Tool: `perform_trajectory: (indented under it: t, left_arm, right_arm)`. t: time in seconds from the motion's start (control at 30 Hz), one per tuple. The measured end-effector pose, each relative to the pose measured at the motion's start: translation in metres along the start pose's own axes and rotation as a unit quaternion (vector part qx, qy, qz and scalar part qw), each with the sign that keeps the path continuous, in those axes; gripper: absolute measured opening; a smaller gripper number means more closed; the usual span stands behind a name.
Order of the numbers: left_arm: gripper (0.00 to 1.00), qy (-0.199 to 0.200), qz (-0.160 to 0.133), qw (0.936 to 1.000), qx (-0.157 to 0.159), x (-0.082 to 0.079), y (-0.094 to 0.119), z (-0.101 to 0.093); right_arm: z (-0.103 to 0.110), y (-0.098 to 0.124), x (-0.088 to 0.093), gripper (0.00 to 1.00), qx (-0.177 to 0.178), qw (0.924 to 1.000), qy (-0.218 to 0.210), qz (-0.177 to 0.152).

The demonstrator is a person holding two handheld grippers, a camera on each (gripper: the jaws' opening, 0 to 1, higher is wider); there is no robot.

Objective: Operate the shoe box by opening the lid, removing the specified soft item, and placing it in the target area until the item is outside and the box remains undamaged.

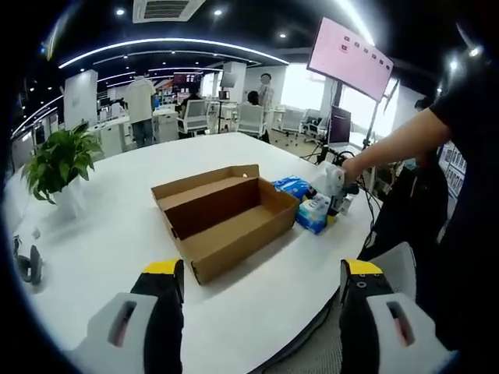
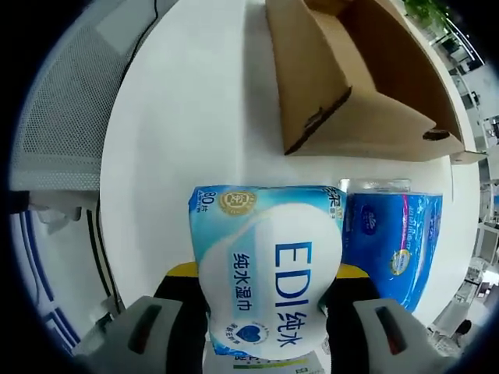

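White round counter (image 1: pixel 117 234) carries everything; office with people and desks behind. Open cardboard shoe box (image 1: pixel 226 218) sits mid-counter, lid folded back, inside looks empty, no visible damage. Potted plant (image 1: pixel 58 160) off at the counter's far side, well apart from the box, not involved.

Beside the box, toward the person's outstretched arm, a small cluster of soft packs. In the right gripper view the right tongs (image 2: pixel 269 312) are clenched on the wet wipes pack (image 2: pixel 269 273), jaws pressing each side, pack held face-up to the camera and low over the counter just outside the box wall, probably so it lands flat in the drop area. Blue tissue pack (image 2: pixel 394 241) lies touching or just beside it, already out on the counter.

Left tongs (image 1: pixel 261 312) released, jaws wide apart, nothing between, hanging back at the counter edge facing the box, likely just staying clear.

Judgement: lid opened, item out of box, only set-down and letting go left.
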State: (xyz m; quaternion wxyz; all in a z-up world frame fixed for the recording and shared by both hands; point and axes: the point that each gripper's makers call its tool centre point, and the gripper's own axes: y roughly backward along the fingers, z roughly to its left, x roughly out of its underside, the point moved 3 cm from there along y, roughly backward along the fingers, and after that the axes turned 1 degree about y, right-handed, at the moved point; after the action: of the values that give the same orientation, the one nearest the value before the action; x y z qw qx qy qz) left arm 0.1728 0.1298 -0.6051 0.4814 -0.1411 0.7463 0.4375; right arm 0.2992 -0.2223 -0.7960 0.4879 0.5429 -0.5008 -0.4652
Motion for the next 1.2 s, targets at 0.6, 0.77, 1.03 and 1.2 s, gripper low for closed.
perform_trajectory:
  t: [0.6, 0.77, 1.03, 1.2]
  left_arm:
    - [0.65, -0.068, 0.018, 0.9975, 0.003, -0.01, -0.018, 0.023]
    - [0.62, -0.095, 0.035, 0.9949, 0.004, -0.008, -0.023, 0.027]
    - [0.65, -0.085, 0.043, 0.9954, 0.01, -0.007, -0.032, 0.031]
    - [0.65, -0.094, 0.051, 0.9942, 0.016, -0.005, -0.034, 0.031]
  right_arm:
    - [0.0, 0.018, 0.001, 0.57, 0.038, 0.9992, 0.01, -0.01]
    - [0.003, 0.031, 0.002, 0.54, 0.062, 0.9976, -0.013, -0.028]
    - [0.014, 0.054, 0.006, 0.52, 0.096, 0.9915, -0.065, -0.059]
    - [0.019, 0.071, 0.003, 0.5, 0.115, 0.9832, -0.11, -0.089]
